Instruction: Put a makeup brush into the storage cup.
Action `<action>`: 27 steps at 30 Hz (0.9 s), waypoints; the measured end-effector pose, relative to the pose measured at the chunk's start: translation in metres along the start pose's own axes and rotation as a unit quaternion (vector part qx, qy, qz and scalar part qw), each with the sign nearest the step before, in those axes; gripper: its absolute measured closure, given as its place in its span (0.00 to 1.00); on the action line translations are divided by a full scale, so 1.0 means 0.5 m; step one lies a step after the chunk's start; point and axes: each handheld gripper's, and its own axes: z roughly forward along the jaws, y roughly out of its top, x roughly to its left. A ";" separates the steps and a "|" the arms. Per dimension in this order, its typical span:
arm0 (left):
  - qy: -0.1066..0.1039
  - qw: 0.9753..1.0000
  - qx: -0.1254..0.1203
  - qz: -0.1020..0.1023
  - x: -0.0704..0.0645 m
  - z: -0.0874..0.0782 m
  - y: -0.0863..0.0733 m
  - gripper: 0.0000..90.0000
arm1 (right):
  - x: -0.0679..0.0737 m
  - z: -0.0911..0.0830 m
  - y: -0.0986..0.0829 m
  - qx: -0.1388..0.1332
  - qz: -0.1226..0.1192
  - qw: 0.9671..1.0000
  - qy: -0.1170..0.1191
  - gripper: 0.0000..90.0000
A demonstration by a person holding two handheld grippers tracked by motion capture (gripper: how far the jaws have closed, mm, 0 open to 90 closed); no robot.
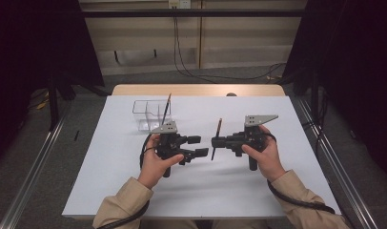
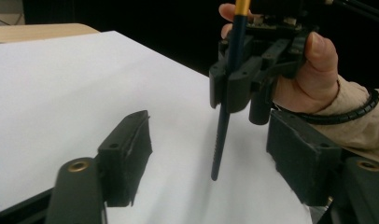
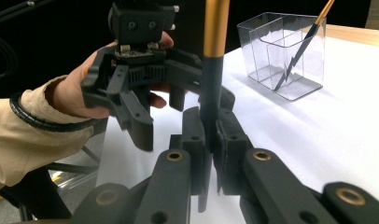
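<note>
A white table top [image 1: 258,186] is seen in the high view, with grey floor and cables behind. A clear plastic holder [image 1: 146,114] with one brush [image 1: 166,109] leaning in it stands at the back left. The left gripper [image 1: 197,146] is held with its jaws spread wide and bare. A second brush [image 1: 216,138] is clamped near-upright in the right gripper [image 1: 214,141].

In the left gripper view, the clamped brush [image 2: 227,93] is seen between the wide-apart jaws but farther off, its lower tip just above the table [image 2: 61,79].

In the right gripper view, the jaws are closed narrowly on the dark handle of the brush [image 3: 212,70], a gold band above; the holder [image 3: 283,56] stands beyond.
</note>
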 end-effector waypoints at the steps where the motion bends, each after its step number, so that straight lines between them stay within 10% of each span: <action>1: -0.001 1.000 0.006 -0.006 0.001 -0.002 0.002 0.29 | 0.001 0.000 0.000 0.002 0.000 1.000 0.000 0.93; 14: 0.025 1.000 -0.010 0.005 -0.002 -0.008 0.023 0.02 | 0.004 0.006 -0.002 0.007 -0.011 1.000 0.001 0.93; 27: 0.017 0.999 -0.040 0.025 -0.007 -0.005 0.045 0.19 | 0.007 0.013 -0.001 0.012 -0.017 1.000 0.005 0.93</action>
